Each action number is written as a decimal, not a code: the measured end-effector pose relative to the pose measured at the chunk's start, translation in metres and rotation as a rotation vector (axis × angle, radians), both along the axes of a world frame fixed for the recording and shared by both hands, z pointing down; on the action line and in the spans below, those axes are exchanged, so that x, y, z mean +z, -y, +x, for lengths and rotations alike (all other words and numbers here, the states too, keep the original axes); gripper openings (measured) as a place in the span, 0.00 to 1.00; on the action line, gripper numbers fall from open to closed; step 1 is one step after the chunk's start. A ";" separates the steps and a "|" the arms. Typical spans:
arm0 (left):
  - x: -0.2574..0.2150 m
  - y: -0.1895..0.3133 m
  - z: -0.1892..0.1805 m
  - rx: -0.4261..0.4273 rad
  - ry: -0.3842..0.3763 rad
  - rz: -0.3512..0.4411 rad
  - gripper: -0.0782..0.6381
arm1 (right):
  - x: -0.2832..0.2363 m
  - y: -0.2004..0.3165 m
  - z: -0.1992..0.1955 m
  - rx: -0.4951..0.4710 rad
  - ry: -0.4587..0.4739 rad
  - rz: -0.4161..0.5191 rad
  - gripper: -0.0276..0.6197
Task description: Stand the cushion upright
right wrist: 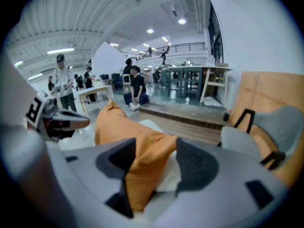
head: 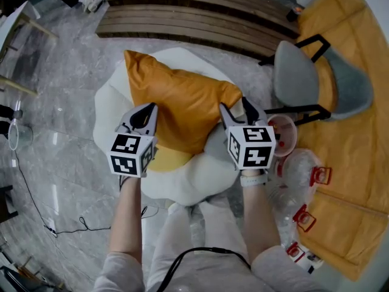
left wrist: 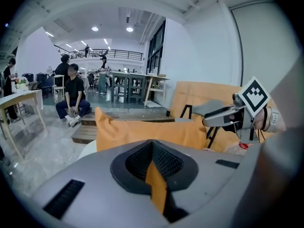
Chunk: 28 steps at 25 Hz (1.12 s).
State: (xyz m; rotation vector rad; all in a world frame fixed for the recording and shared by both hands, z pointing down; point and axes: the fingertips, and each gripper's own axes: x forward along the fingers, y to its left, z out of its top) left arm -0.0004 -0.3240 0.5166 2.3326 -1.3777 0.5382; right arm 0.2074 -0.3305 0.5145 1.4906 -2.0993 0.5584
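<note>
An orange square cushion (head: 176, 96) is sitting on a white, rounded, padded seat (head: 109, 102) at the middle of the head view, with its far corner pointing toward 11 o'clock. The left gripper (head: 149, 111) is working at the cushion's 7 o'clock edge. In the left gripper view its jaws are pressing together on a thin fold of the orange cover (left wrist: 156, 184). The right gripper (head: 237, 109) is hovering at the cushion's 4 o'clock corner. In the right gripper view its jaws are standing wide apart, and that corner (right wrist: 137, 160) is lying loose between them. A grey shell chair with black legs (head: 298, 72) is standing at 2 o'clock from the cushion, and a slatted wooden platform (head: 194, 11) is lying at 12 o'clock.
</note>
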 end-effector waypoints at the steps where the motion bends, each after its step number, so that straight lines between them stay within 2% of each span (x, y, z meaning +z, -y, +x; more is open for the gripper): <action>1: -0.002 -0.002 0.001 0.003 -0.007 0.002 0.14 | -0.002 -0.003 -0.004 -0.011 0.002 -0.001 0.44; 9: -0.020 -0.033 0.015 0.035 -0.055 0.024 0.14 | -0.022 -0.038 -0.056 -0.135 0.085 0.011 0.43; 13: -0.034 -0.052 0.019 0.041 -0.064 0.041 0.14 | -0.041 -0.057 -0.080 -0.190 0.092 0.050 0.26; 17: -0.059 -0.066 0.021 0.028 -0.122 0.065 0.14 | -0.067 -0.080 -0.103 -0.259 0.160 0.085 0.14; 22: -0.095 -0.081 0.021 0.073 -0.095 0.158 0.14 | -0.100 -0.100 -0.116 -0.311 0.173 0.121 0.09; 24: -0.106 -0.090 0.017 0.092 -0.089 0.169 0.14 | -0.111 -0.107 -0.120 -0.321 0.184 0.127 0.08; 28: -0.132 -0.107 0.014 0.105 -0.126 0.169 0.14 | -0.136 -0.125 -0.127 -0.352 0.198 0.148 0.07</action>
